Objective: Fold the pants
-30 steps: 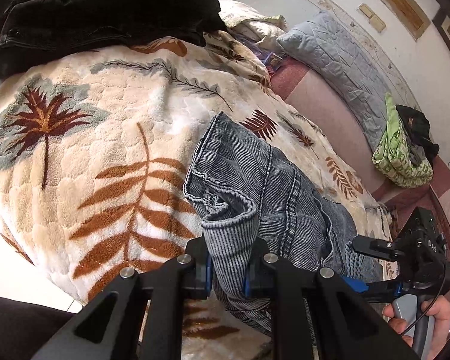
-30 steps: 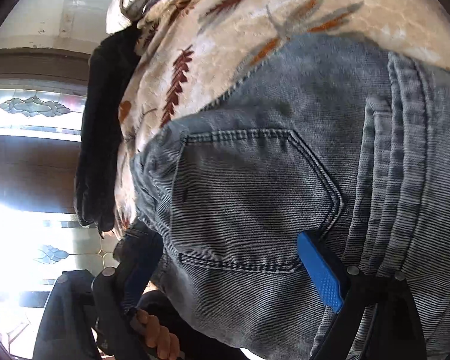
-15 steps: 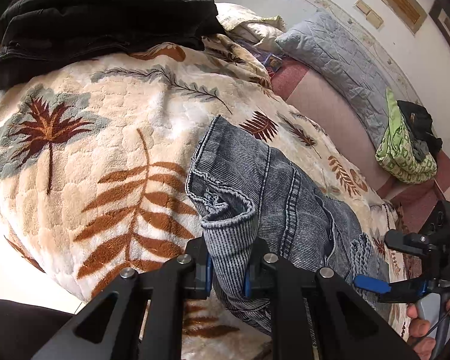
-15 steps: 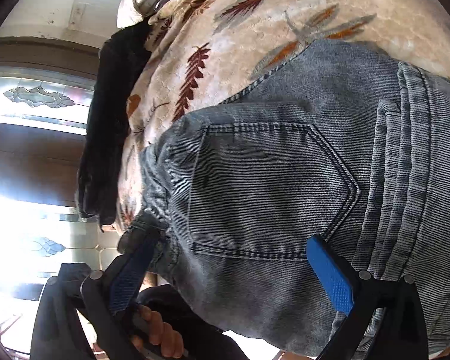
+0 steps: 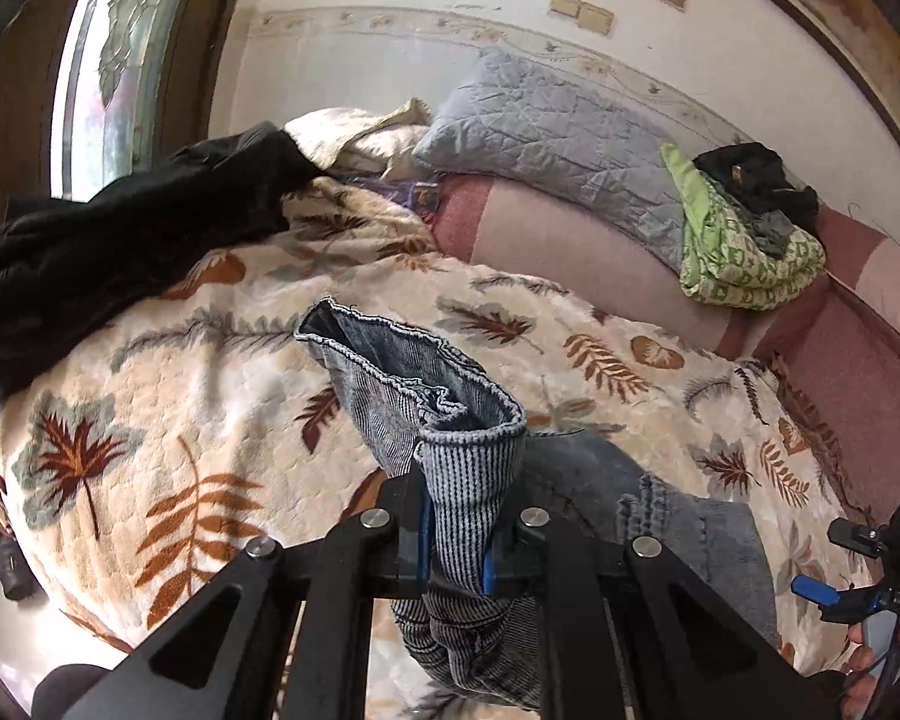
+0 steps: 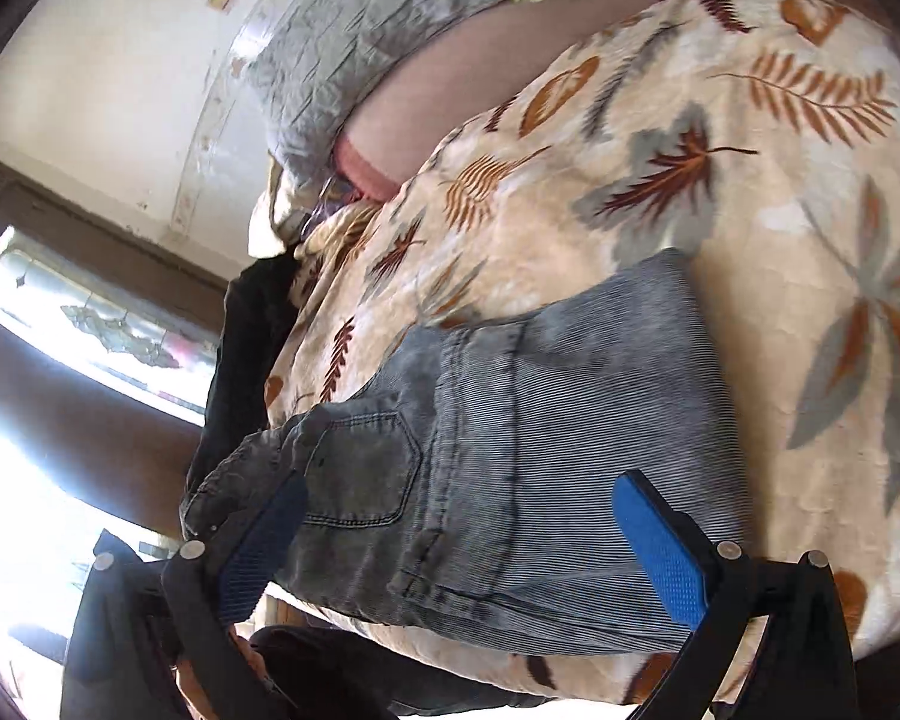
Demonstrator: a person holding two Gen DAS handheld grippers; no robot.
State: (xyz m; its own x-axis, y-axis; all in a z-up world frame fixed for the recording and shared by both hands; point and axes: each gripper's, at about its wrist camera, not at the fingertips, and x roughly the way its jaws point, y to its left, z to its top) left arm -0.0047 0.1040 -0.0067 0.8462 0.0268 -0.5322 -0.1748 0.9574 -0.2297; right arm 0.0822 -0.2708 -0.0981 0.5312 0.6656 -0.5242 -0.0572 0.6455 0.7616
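I am seeing no boxes, baskets or bins here, only soft things piled on a bed, and I am reading no brand, label or writing anywhere; the small plates on the wall are too blurred to make out. My left gripper (image 5: 456, 546) is closing on a bunched waistband end of the grey-blue pants (image 5: 444, 420), its blue pads pressing the ribbed denim from both sides with almost no gap between them. That pinched end is standing lifted off the leaf-print blanket (image 5: 168, 420), while the rest of the pants is trailing down and lying flat on the blanket toward the right. My right gripper (image 6: 462, 534) is hanging with its jaws wide apart above the flat part of the pants (image 6: 570, 420), near the back pocket (image 6: 360, 468); its blue pads are gripping nothing, and I cannot tell whether they are brushing the cloth. A dark garment (image 5: 120, 240) is lying at the far left of the blanket, a grey quilted pillow (image 5: 558, 138) is resting against the wall, and a green patterned bundle (image 5: 744, 264) is sitting on the pink bedding (image 5: 570, 240) beside it
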